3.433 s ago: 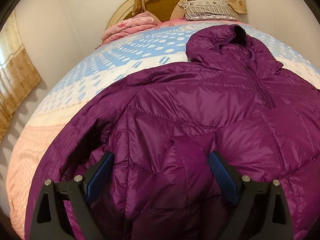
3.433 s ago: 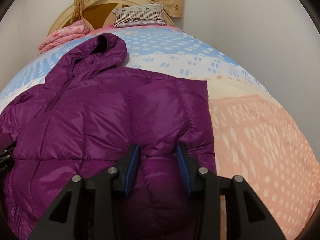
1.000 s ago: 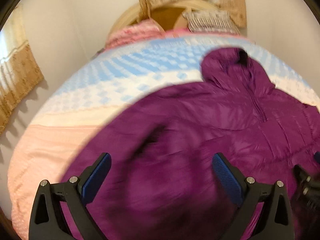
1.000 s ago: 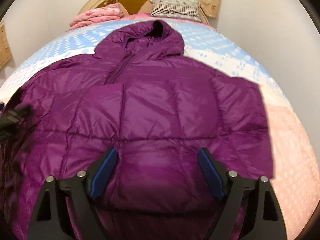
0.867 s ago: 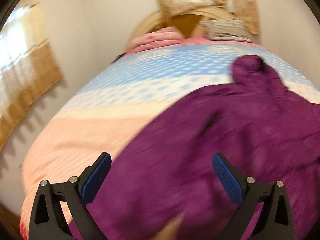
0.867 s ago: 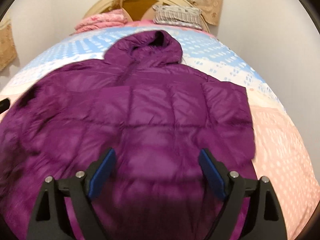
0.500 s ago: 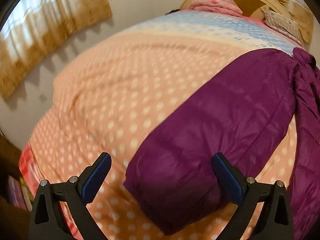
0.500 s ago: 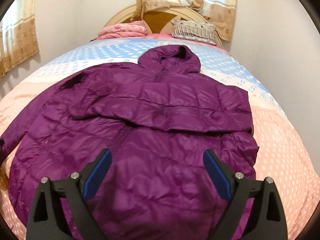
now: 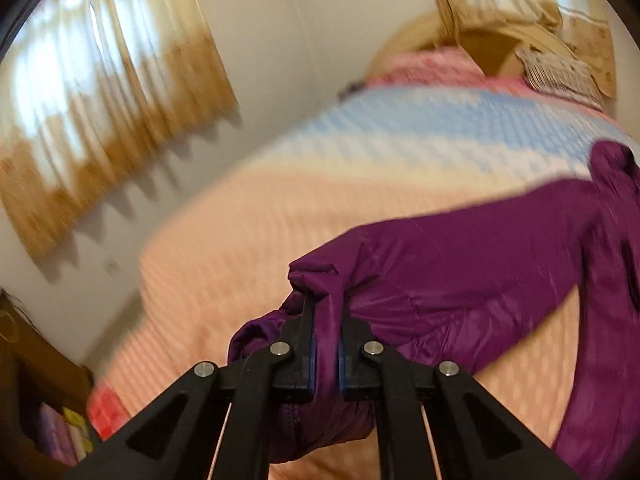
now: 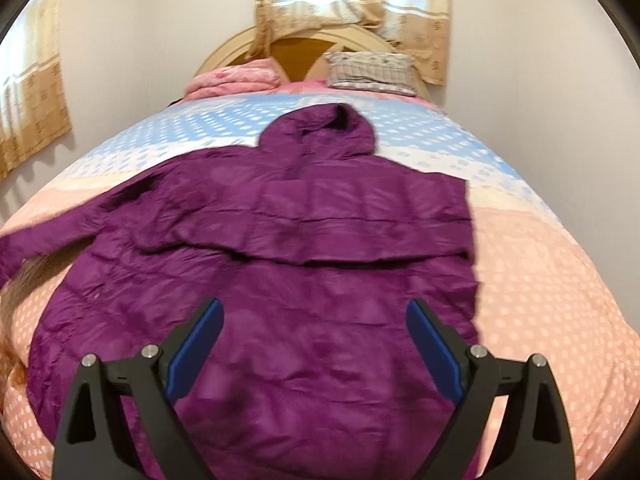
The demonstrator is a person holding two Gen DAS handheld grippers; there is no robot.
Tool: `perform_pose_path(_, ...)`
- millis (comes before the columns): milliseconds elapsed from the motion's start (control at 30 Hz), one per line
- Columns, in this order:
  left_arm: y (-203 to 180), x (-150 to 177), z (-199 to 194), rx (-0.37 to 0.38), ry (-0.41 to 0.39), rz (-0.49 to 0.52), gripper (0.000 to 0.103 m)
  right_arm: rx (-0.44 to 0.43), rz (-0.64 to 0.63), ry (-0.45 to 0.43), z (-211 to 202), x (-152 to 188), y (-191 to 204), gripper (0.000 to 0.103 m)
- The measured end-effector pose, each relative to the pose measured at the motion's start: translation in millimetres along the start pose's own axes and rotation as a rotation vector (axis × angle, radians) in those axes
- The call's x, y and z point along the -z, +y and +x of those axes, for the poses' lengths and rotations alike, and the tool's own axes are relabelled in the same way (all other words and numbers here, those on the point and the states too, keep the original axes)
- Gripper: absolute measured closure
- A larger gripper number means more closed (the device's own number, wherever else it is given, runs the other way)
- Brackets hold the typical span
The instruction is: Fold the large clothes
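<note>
In the left wrist view, we see our left gripper (image 9: 326, 356), whose fingers stood wide apart half a second ago above the sleeve, now pinched together on the cuff end of the purple jacket's sleeve (image 9: 460, 276). The cuff fabric bunches up between the blue pads. The sleeve runs from the fingers toward the jacket body at the right edge, over the peach dotted part of the bed cover (image 9: 248, 240). Beyond the sleeve lie a pink blanket (image 9: 432, 64) and a striped pillow (image 9: 560, 76) by the headboard; a beige curtain (image 9: 100, 92) hangs on the wall left of the bed.

In the right wrist view, our right gripper (image 10: 314, 350) hovers with fingers spread wide as before, over the lower half of the purple jacket (image 10: 300, 248), touching nothing. The jacket lies flat on the bed (image 10: 560, 280), hood toward the headboard (image 10: 304, 48).
</note>
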State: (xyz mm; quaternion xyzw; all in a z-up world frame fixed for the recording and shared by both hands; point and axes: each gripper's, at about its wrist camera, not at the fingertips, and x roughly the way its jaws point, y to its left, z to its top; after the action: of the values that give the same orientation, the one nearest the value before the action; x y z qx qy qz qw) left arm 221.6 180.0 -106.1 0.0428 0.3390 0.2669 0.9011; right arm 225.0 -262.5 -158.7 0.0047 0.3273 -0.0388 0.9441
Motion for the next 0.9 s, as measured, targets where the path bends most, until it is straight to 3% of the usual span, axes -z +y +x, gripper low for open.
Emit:
perform_pose_path(100, -22, -39, -18, -0.003, -0.106, 0.035, 0.098, 0.021, 0.045, -0.002, 0, 0, -20, 0.009)
perform_pose_path(267, -90, -64, -55, 0.158, -0.189, 0.106, 0.098, 0.050, 0.081, 0.006, 2, 3, -45, 0.009)
perform_pose_path(500, -223, -57, -114, 0.406, -0.281, 0.259, 0.098, 0.072, 0.102, 0.003, -2, 7, -67, 0.009)
perform_pose_path(567, -250, -52, -121, 0.464, -0.272, 0.284, 0.096, 0.079, 0.113, 0.004, -3, 10, -74, 0.009)
perform_pose_path(633, -279, -45, -123, 0.550, -0.242, 0.304, 0.087, 0.082, 0.124, 0.010, -1, 13, -80, 0.009)
perform_pose_path(667, -288, -40, -124, 0.575, -0.239, 0.314, 0.066, 0.084, 0.129, 0.015, 0, 15, -82, 0.009)
perform_pose_path(700, -299, -34, -126, 0.584, -0.244, 0.325, 0.032, 0.086, 0.134, 0.024, 1, 16, -85, 0.009)
perform_pose_path(733, -306, -29, -131, 0.583, -0.263, 0.320, 0.021, 0.087, 0.135, 0.027, 3, 17, -87, 0.009)
perform_pose_path(800, -303, -24, -139, 0.601, -0.329, 0.290, 0.015, 0.088, 0.131, 0.033, 4, 18, -88, 0.009)
perform_pose_path(900, -294, -24, -141, 0.644, -0.335, 0.279, 0.012, 0.085, 0.129, 0.036, 6, 18, -87, 0.009)
